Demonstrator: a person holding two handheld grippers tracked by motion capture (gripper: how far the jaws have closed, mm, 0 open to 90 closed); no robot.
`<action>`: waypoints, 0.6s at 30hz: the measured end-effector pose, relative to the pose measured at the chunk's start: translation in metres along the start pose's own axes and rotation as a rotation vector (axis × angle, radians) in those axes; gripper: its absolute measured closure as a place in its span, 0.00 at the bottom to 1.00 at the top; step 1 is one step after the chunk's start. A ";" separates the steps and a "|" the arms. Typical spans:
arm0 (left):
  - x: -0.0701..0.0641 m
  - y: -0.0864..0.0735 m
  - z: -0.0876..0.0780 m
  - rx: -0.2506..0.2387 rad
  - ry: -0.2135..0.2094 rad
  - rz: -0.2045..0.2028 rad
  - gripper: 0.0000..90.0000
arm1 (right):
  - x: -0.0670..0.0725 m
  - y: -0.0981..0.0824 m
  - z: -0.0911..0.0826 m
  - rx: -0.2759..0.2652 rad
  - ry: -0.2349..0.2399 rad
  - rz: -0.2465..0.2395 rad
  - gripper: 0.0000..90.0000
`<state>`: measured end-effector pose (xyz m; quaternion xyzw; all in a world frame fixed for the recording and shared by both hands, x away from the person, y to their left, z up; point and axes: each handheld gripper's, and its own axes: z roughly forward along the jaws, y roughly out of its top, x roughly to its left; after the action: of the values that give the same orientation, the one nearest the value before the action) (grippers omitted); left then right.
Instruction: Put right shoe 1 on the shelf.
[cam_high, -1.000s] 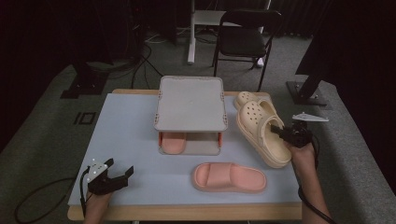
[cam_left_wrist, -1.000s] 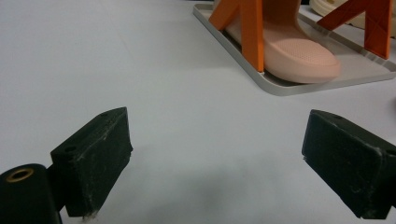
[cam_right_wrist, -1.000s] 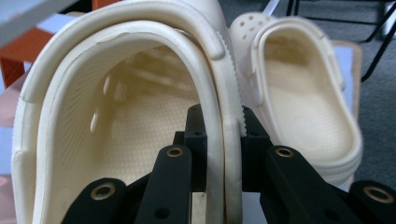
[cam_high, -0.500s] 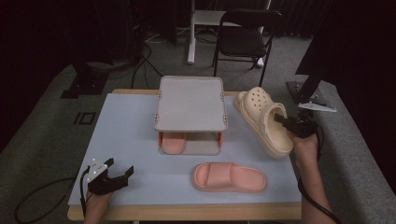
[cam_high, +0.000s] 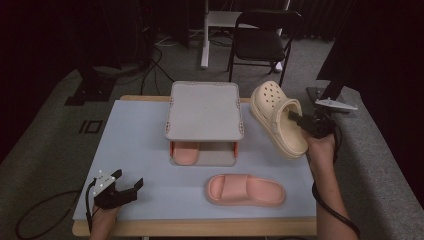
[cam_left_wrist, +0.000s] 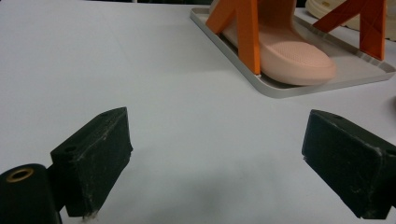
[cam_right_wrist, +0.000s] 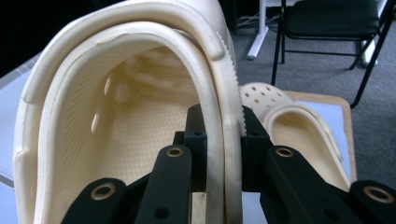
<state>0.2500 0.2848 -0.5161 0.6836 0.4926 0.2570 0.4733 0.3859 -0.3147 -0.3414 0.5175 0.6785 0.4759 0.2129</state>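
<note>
A: Right claw (cam_high: 295, 118) is clenching the cream clog (cam_high: 272, 112). You're pinching the rim wall at the heel end, one pad inside the opening, one outside.

B: Makes sense, that wall is thin enough to bite, and the toe end is too bulky. And you're holding the clog up off the counter (cam_high: 140, 140), just right of the rack (cam_high: 204, 110), toe pointing away from you and tilted up.

A: Prob. because the rack's grey top is bare. The pink slide (cam_high: 185, 152) is sitting on the tray underneath, so the top looks like where you're taking this one, imo.

B: The second clog (cam_right_wrist: 299, 135) is lying on the counter behind it, showing past the claw in the right gripper view. The pair's other half is waiting its turn.

A: Pose-wise, your right hand (cam_high: 320, 147) is sitting below and behind the claw, forearm coming in from the front right edge, with the claw aiming left twd the rack.

B: Left claw (cam_high: 128, 178)?

A: Released, jaws standing wide w/ nothing between them. You're resting it low at the front left corner, pointing at the rack's tray and well apart from the other pink slide (cam_high: 245, 190) lying nr the front edge.

B: So you're parking it out of the way while the right does the work.
</note>
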 end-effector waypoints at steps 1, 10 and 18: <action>0.000 0.000 0.000 0.001 0.001 0.001 0.09 | 0.002 0.002 0.001 -0.001 0.004 0.000 0.87; -0.001 0.001 -0.001 -0.004 -0.004 0.004 0.09 | 0.025 0.017 0.010 -0.020 0.016 -0.002 0.86; 0.000 0.000 0.000 -0.004 -0.007 0.008 0.09 | 0.046 0.029 0.023 -0.029 0.027 0.004 0.86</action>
<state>0.2497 0.2850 -0.5158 0.6855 0.4879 0.2574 0.4752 0.4009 -0.2634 -0.3175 0.5093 0.6734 0.4930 0.2099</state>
